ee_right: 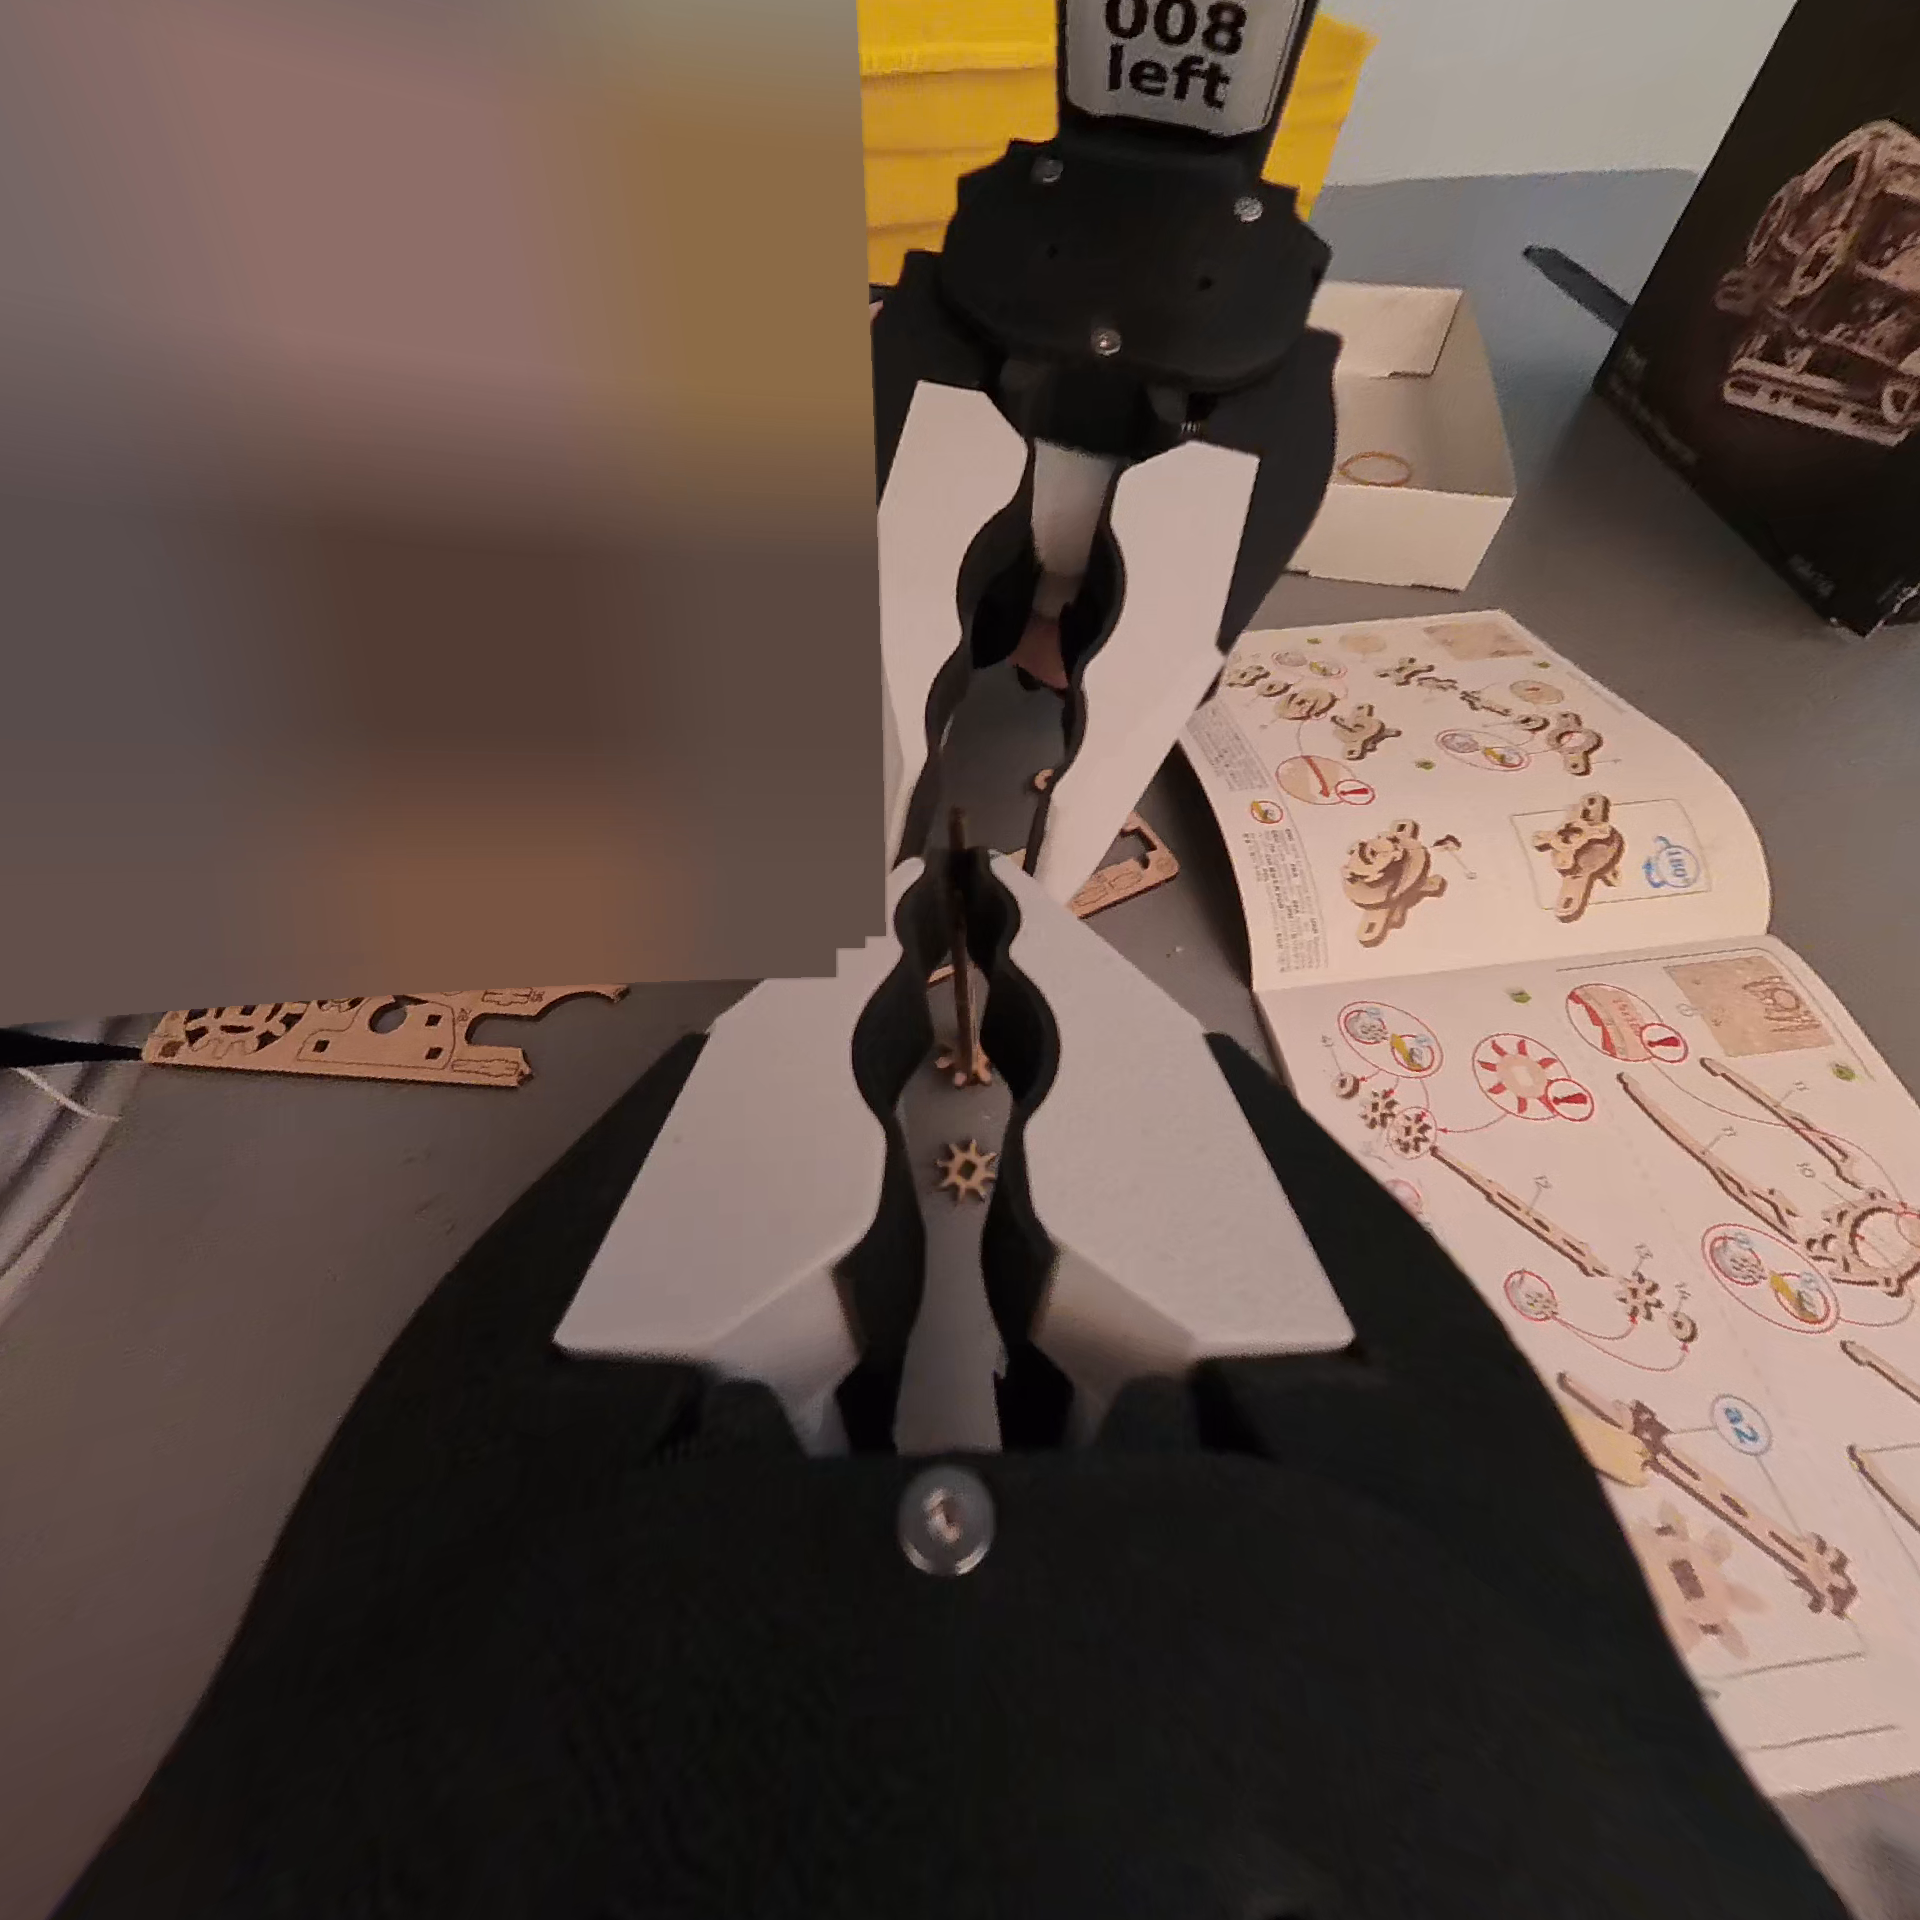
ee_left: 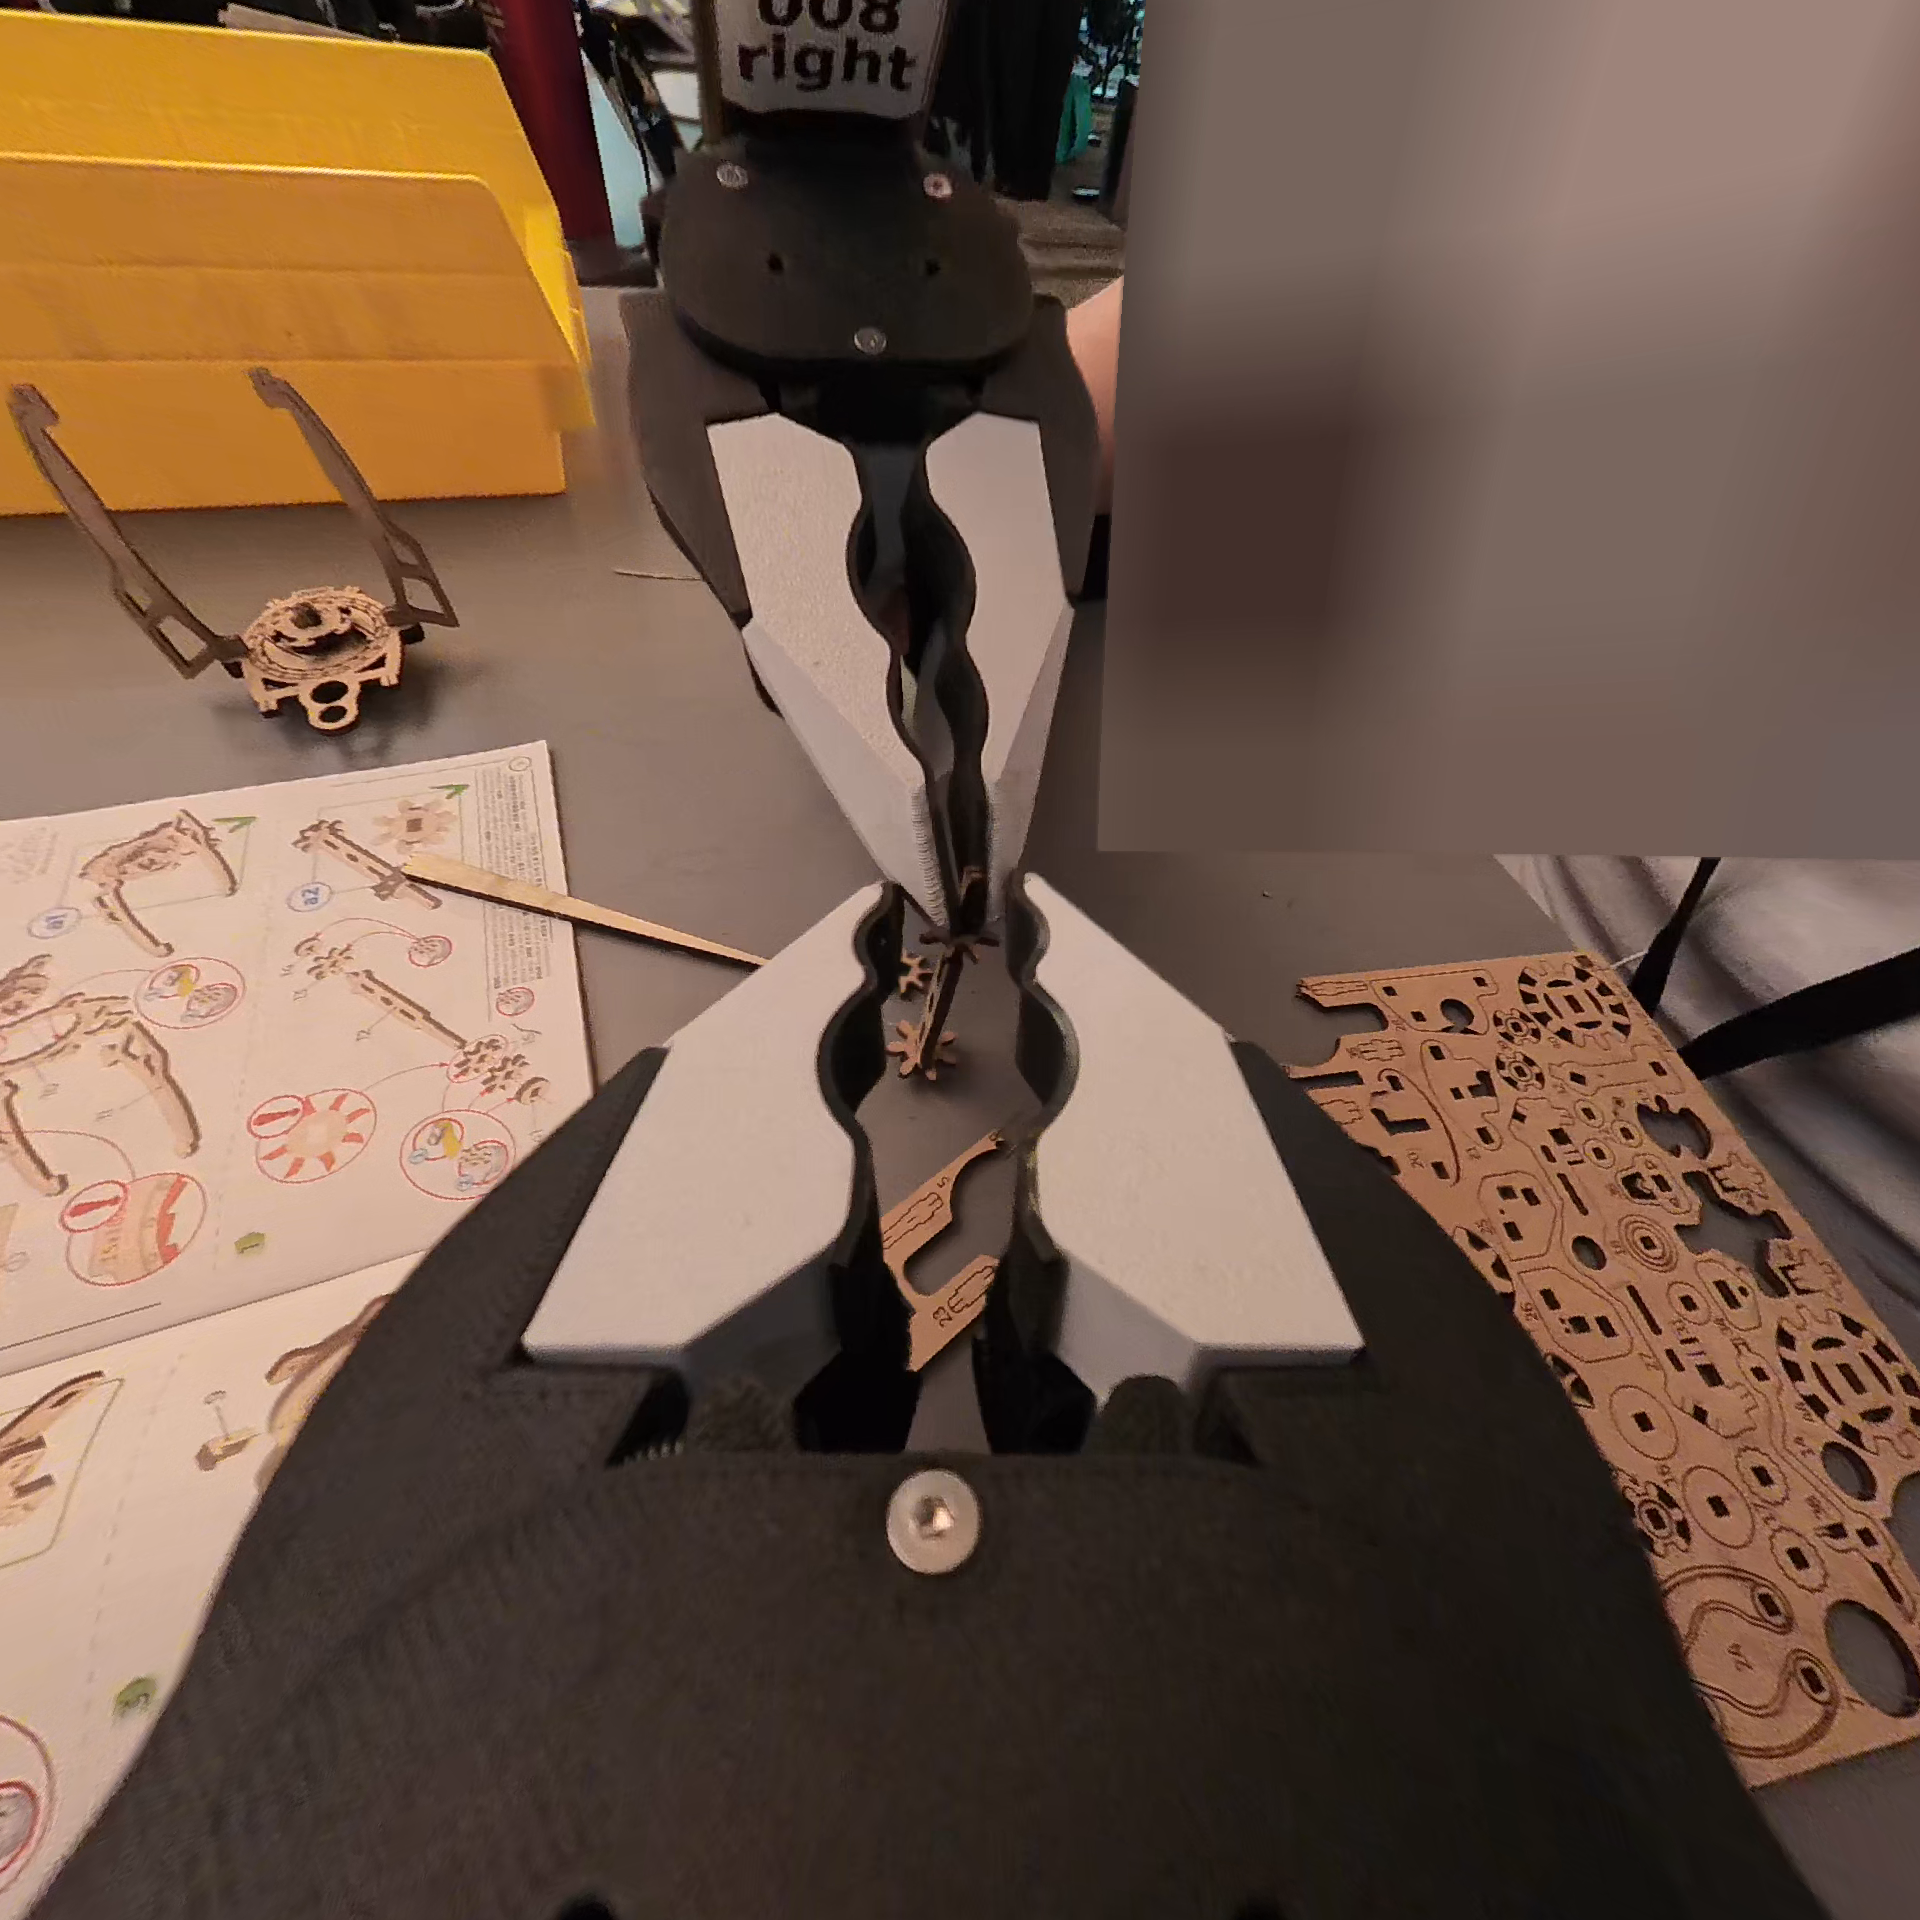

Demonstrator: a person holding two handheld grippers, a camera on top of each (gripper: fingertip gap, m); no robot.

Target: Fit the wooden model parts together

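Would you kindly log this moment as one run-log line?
right gripper: shut on thin wooden strut with small gear | left gripper: open, facing it | loose wooden gear: on grey table

- A white label (ee_left: 826,52) with black printed characters is seen on the body of the right gripper (ee_left: 966,899).
- A like white label (ee_right: 1169,52) is carried by the left gripper (ee_right: 977,847).
- Small print, and numbers and signs inside circles, are found on the instruction booklet (ee_right: 1558,1143).
- Small numbers are engraved on the wooden sheet (ee_left: 1662,1299) and on a wooden fragment (ee_left: 935,1268).
- Faint print is seen on the dark box (ee_right: 1787,312), too small to be read.
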